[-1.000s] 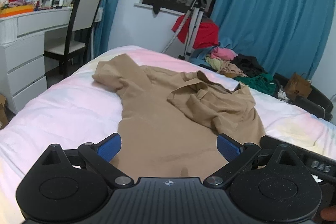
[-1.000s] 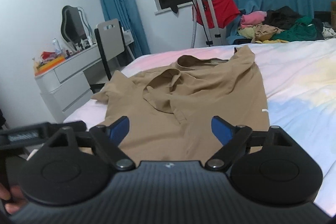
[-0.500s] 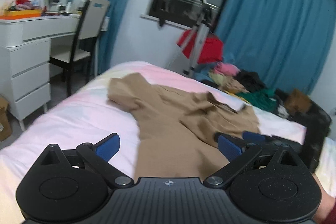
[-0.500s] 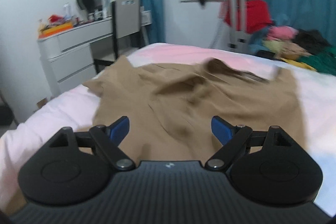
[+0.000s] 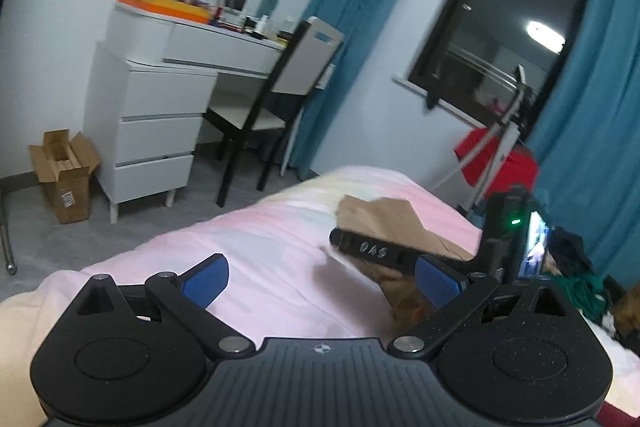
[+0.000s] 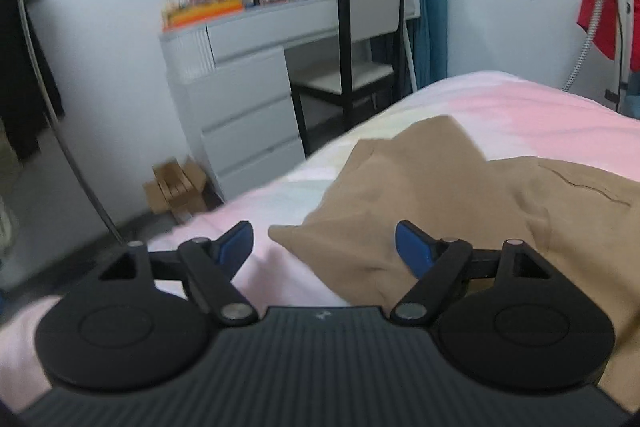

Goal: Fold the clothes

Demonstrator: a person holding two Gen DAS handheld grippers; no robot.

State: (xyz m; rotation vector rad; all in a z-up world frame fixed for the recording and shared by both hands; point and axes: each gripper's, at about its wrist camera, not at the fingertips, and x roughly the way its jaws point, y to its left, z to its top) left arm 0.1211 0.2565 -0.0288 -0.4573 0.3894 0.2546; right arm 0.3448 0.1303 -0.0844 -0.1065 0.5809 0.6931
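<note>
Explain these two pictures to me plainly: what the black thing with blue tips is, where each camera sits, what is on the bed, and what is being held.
Each picture comes from a camera mounted on a hand-held gripper, looking forward along its two blue-tipped fingers. A person carries one in each hand; there is no robot arm.

In the left wrist view, the left gripper is open over the pink bed, and the other gripper crosses in front of it.

In the right wrist view, the right gripper is open, a sleeve of the tan shirt lying between its fingers.

Nothing is held yet.
</note>
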